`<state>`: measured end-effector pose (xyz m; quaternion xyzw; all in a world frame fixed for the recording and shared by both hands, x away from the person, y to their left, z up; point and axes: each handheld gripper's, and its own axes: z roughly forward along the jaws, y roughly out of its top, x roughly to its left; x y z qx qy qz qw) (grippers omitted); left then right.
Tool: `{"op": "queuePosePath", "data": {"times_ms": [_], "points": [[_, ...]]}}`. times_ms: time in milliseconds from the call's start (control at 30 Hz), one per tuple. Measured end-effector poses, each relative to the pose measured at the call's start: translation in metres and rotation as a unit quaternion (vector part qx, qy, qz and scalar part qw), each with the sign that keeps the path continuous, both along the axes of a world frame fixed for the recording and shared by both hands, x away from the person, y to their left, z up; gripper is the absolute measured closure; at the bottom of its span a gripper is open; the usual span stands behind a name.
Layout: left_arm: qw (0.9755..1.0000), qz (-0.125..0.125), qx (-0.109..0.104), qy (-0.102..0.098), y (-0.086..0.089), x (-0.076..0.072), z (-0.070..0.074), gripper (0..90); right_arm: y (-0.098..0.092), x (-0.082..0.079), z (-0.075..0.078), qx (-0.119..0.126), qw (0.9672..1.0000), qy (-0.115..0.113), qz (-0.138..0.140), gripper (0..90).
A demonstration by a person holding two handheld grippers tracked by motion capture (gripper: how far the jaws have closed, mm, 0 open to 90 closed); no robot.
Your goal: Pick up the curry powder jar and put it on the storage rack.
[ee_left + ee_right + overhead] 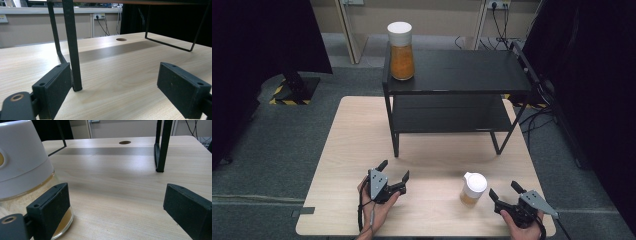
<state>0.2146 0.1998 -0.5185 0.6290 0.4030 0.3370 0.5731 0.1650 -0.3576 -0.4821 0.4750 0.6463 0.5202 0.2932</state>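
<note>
1. Small jar (473,188): it has a white lid and amber contents and stands upright on the wooden table (342,165) near the front edge, at about 5 o'clock from the table's middle.
2. Your right gripper (504,193) sits at 3 o'clock of the small jar, just beside it, held in your right hand (524,231) at the table's front right corner. Its jaws are spread wide and grip nothing.
3. In the right gripper view, the small jar (27,177) stands at 9 o'clock, outside the gap between the jaws and partly behind the left jaw. You cannot tell from this view whether that jaw touches the glass.
4. Your left gripper (394,171) rests at about 7 o'clock from the table's middle, held in your left hand (379,205). Its jaws are spread and empty.
5. In the left gripper view, a front leg of the black shelf rack (72,45) stands on the table just beside the left jaw.
6. Black shelf rack (457,75): it occupies the far half of the table, at 12 o'clock.
7. Tall jar (401,50): it has a white lid and orange contents and stands upright on the rack's top shelf, at the left end.
</note>
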Motion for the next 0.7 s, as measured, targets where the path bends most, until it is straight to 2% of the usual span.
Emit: {"op": "queuePosePath", "data": {"times_ms": [700], "points": [[1.0000, -0.004, 0.002, 0.001, 0.0000, 0.0012, 0.0006, 11.1, -0.0009, -0.0006, -0.0006, 0.005, 1.0000, 0.000, -0.002, 6.9]]}}
